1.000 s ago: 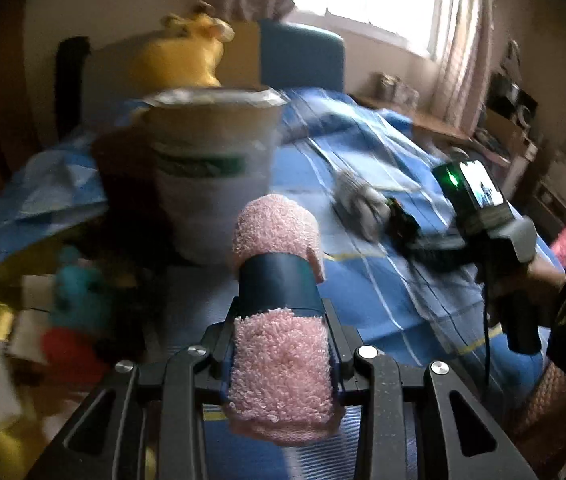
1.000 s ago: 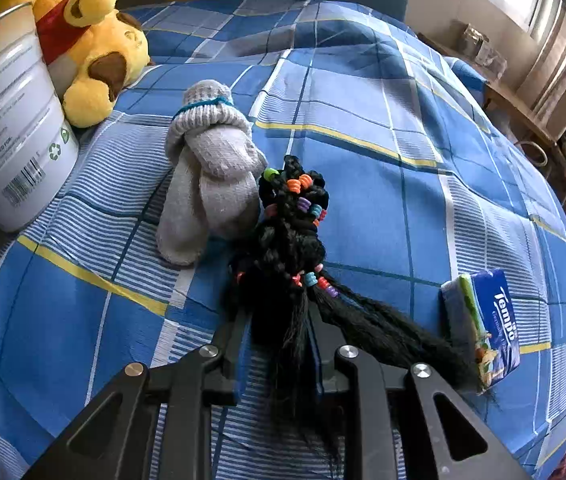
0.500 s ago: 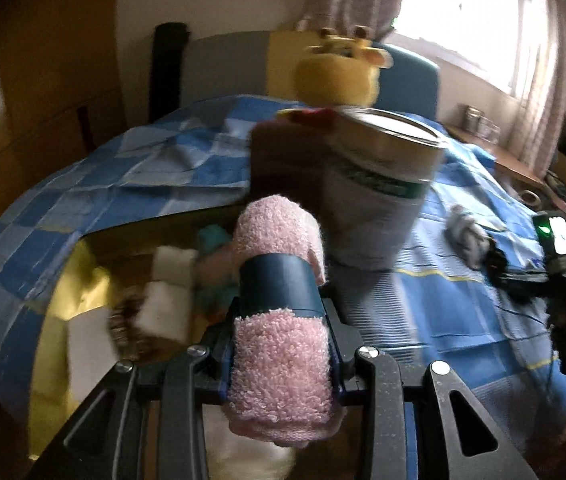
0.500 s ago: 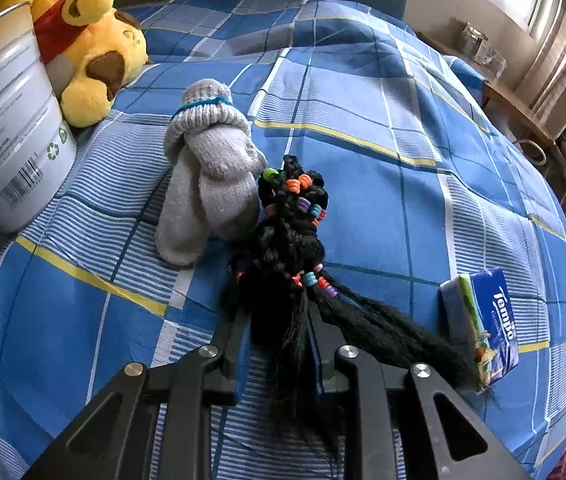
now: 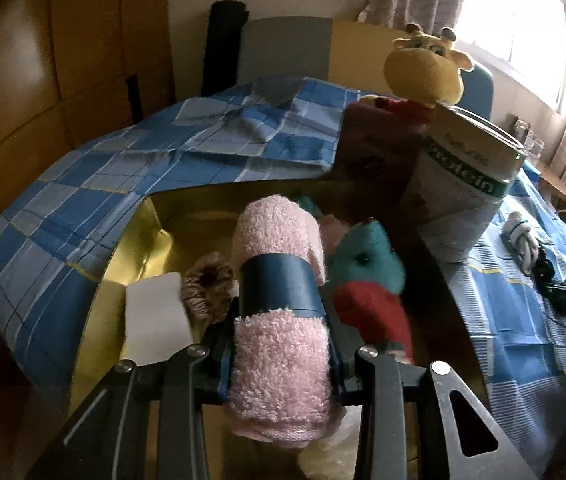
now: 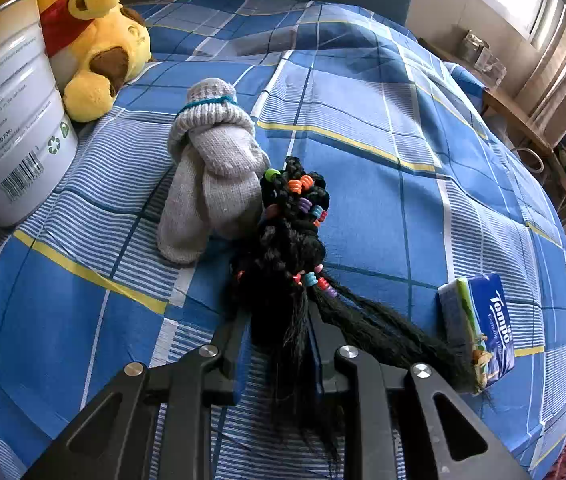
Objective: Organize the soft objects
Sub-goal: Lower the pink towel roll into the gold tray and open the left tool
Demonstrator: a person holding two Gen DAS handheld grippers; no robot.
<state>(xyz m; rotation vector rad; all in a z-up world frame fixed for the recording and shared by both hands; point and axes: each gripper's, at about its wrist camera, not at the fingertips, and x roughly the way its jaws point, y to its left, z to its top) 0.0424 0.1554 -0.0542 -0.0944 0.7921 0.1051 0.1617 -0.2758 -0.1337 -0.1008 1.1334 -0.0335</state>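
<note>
My left gripper (image 5: 281, 320) is shut on a rolled pink towel (image 5: 279, 340) with a dark blue band, held above a gold box (image 5: 103, 312). The box holds a teal and red plush (image 5: 367, 280), a brown scrunchie (image 5: 207, 284) and a white block (image 5: 155, 320). My right gripper (image 6: 283, 320) is shut on a black braided hairpiece with coloured beads (image 6: 291, 232), low over the blue checked bedspread (image 6: 363, 120). A grey knitted sock bundle (image 6: 211, 176) lies just left of the hairpiece.
A white tin can (image 6: 7, 120) (image 5: 463, 184) stands on the bed beside a yellow plush bear (image 6: 95, 40). A blue tissue pack (image 6: 479, 324) lies at the right. A dark red box (image 5: 379, 148) stands behind the gold box.
My left gripper has swung left with the pink towel, from in front of the tin can to above the gold box. The right gripper has stayed still with the hairpiece.
</note>
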